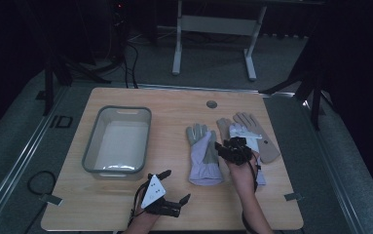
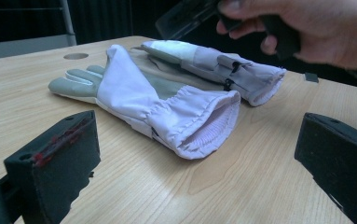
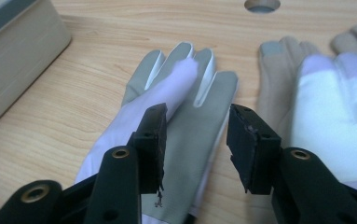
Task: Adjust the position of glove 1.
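Note:
A white and grey work glove [image 1: 204, 156] lies flat on the wooden table [image 1: 125, 204], fingers pointing away from me. To its right a second white glove [image 1: 245, 134] rests on top of a tan glove [image 1: 268, 146]. My right gripper [image 1: 226, 147] hovers over the gap between the gloves. In the right gripper view its jaws stand apart above the first glove [image 3: 185, 107], and the right gripper [image 3: 197, 135] holds nothing. My left gripper [image 1: 175, 185] sits near the table's front edge, open wide and empty. In the left gripper view it [image 2: 197, 154] faces the first glove's cuff [image 2: 199, 126].
A grey plastic bin [image 1: 96, 131] stands empty on the left half of the table. A round cable hole [image 1: 212, 104] sits near the far edge. Beyond the table are a desk frame [image 1: 213, 29] and dark stands.

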The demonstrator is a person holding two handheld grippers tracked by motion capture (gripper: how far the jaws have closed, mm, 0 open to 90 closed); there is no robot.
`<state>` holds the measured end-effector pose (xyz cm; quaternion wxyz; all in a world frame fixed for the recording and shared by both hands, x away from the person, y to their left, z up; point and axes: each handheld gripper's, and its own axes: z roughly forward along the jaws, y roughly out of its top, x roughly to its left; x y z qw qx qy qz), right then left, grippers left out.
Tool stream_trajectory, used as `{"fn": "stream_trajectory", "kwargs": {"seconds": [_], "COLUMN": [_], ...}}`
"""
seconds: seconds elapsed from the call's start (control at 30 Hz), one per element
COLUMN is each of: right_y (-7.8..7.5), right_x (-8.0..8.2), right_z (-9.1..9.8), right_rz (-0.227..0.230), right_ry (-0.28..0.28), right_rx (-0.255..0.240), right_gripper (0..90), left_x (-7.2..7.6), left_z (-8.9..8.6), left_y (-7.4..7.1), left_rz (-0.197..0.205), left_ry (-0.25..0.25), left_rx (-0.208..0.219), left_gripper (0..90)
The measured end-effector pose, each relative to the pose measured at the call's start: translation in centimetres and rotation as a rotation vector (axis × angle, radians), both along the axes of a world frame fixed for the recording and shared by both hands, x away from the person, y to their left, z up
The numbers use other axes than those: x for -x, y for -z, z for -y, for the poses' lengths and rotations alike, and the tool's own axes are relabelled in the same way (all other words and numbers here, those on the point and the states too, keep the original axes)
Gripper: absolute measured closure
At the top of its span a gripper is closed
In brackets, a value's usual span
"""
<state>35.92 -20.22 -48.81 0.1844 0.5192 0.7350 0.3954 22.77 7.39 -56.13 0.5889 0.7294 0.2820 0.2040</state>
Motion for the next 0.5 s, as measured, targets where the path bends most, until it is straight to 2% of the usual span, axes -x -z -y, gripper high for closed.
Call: {"fn": "stream_trajectory", "kwargs": {"seconds": [0.1, 0.2, 0.33, 0.5], "right_y": [-0.7, -1.2, -1.3, -0.7], "right_x": [-0.3, -0.4, -0.5, -0.5], "right_z": [1.1, 2.2, 3.4, 4.9], "right_rz": [0.011, 0.024, 0.028, 0.002], "right_ry": [-0.023, -0.041, -0.067, -0.115], "right_rx": [0.02, 0.018, 0.062, 0.116], "right_gripper": [54.5, 51.6, 50.4, 49.8], "left_x": [0.0, 0.0, 0.0, 0.0], "left_z": [0.0, 0.0, 0.0, 0.0], "left_y": [0.0, 0.0, 0.0, 0.0], "left_rz": [0.001, 0.0, -0.001, -0.002], "left_ry": [0.0, -0.002, -0.001, -0.001], "left_rx": [0.0, 0.001, 0.002, 0.004], "left_gripper": [0.0, 0.0, 0.0, 0.0]}}
